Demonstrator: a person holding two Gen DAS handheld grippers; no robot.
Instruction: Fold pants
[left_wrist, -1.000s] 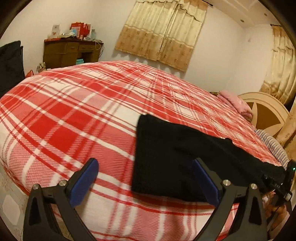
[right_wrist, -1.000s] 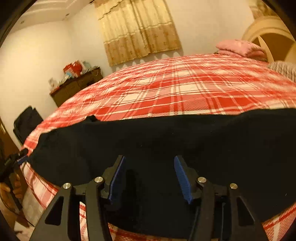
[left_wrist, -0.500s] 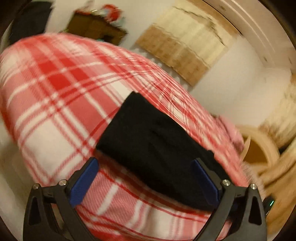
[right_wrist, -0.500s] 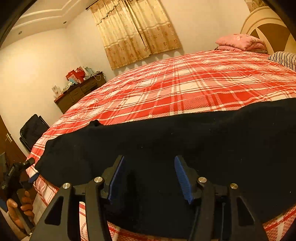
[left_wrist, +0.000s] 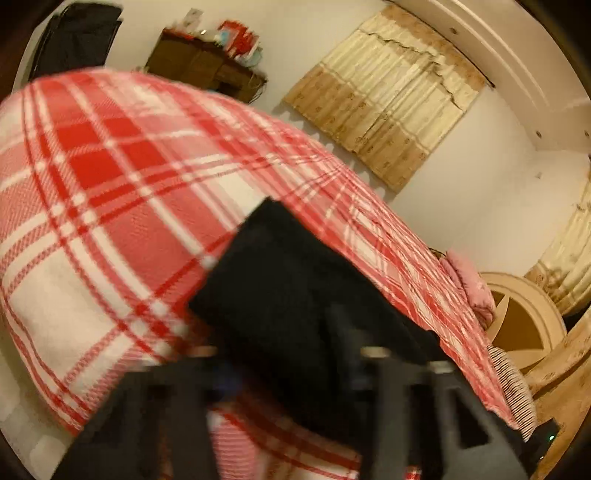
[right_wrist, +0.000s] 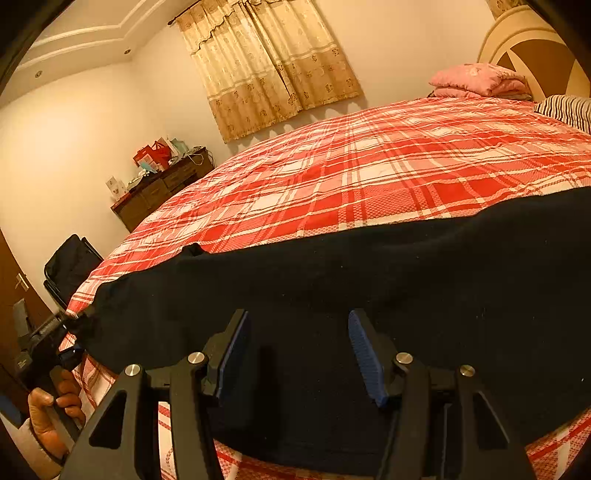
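Pants: black, flat on red plaid bedspread, near bed edge.

Left wrist view: heavily blurred. Pants run from centre toward 4 o'clock. Left gripper at 6 o'clock over hem end; fingers smeared, closer together than wide, grip on cloth cannot tell. Curtain at 1 o'clock, pink pillow at 3 o'clock.

Right wrist view: pants span frame from 9 to 3 o'clock. Right gripper at 6 o'clock above cloth, jaws apart at medium width, holding nothing. Left gripper at 8 o'clock at pants' end, hand below. Dresser at 10 o'clock.
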